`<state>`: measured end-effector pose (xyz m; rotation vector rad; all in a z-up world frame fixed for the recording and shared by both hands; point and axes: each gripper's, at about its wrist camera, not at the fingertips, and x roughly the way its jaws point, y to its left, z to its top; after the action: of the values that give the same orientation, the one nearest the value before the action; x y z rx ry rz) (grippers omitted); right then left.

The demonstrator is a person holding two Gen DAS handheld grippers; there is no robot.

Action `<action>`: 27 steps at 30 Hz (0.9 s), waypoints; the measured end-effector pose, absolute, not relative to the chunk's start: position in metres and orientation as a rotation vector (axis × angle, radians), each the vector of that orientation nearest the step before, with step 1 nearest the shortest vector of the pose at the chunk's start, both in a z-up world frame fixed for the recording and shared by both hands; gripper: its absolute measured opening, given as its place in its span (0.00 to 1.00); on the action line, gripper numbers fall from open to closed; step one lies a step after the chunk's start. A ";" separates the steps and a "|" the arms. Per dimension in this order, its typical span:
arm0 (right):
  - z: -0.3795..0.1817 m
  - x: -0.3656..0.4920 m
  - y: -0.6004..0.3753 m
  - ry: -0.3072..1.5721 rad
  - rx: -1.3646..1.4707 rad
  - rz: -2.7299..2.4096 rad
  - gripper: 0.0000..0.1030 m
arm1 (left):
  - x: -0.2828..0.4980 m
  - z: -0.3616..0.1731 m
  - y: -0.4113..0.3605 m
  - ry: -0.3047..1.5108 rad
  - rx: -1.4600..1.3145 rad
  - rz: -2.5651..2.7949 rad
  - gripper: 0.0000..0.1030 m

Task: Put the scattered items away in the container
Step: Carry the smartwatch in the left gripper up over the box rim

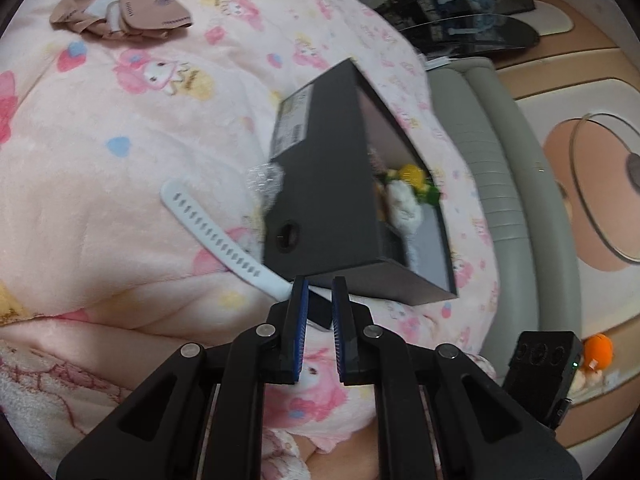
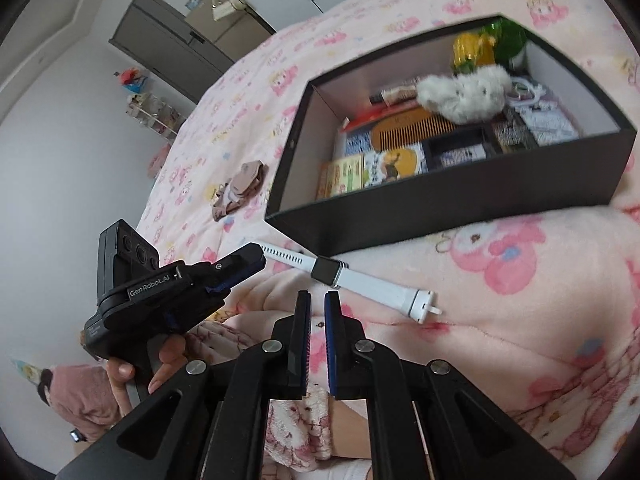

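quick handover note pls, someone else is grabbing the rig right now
Left claw: nearly shut, empty, beside the watch strap.
Right claw: nearly shut, empty, just short of the watch.
Watch lies on the blanket in front of the box.
Brown bundle lies on the blanket left of the box.
Done: comb, plush, packets in the box.
Left: watch, bundle.

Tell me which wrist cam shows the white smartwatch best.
Right wrist: the white smartwatch lies whole on the pink blanket, with its face, both straps and the buckle end visible. Left wrist shows only the perforated strap; the face sits mostly hidden behind the left gripper.
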<state>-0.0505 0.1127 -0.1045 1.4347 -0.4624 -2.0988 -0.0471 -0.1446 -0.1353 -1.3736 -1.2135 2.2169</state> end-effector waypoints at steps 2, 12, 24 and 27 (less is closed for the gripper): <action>-0.110 -0.053 0.107 -0.406 1.459 -2.124 0.19 | -0.049 -0.141 -0.148 -1.237 -1.416 2.246 0.22; -0.154 -0.063 0.104 -0.488 1.705 -2.043 0.34 | -0.076 -0.176 -0.150 -1.334 -1.645 2.226 0.37; -0.163 -0.071 0.137 -0.821 1.504 -2.131 0.33 | -0.066 -0.174 -0.150 -1.378 -1.563 2.208 0.03; -0.161 -0.071 0.136 -0.803 1.470 -2.158 0.29 | -0.057 -0.161 -0.146 -1.332 -1.493 2.212 0.03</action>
<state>-0.0706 0.1357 -0.1614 1.4695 -0.8029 -2.1582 -0.0568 -0.1460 -0.1609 -1.4931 -1.3319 2.2120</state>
